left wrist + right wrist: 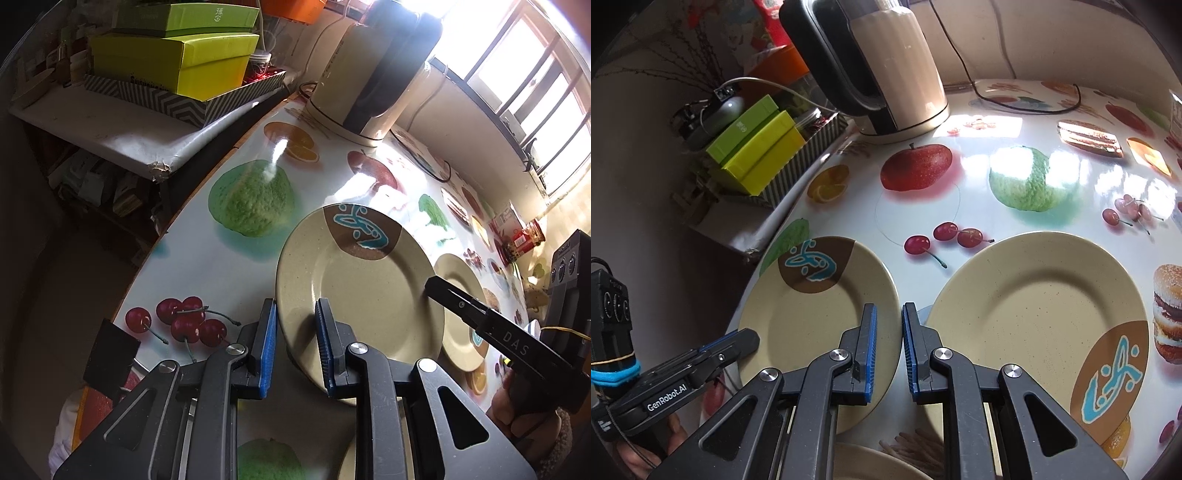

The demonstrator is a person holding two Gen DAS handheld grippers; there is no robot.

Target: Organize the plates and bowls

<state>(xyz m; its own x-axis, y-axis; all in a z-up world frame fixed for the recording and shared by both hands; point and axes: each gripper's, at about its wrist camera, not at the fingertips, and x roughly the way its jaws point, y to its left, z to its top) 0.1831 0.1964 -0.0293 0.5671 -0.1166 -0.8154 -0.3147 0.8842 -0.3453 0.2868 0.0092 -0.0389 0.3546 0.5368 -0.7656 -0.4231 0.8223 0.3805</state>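
The table is glossy, and two plates lie flat on it side by side: the left plate between the parted fingers of the left gripper, the right plate just beside it. Closing on that thin rim could skid the left plate into its neighbour. The right gripper, narrowly parted and holding nothing, hovers over the gap and could clip either rim.

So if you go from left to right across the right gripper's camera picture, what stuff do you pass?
Left gripper → green and yellow boxes → left plate → kettle → right gripper → right plate → printed burger on the tablecloth.
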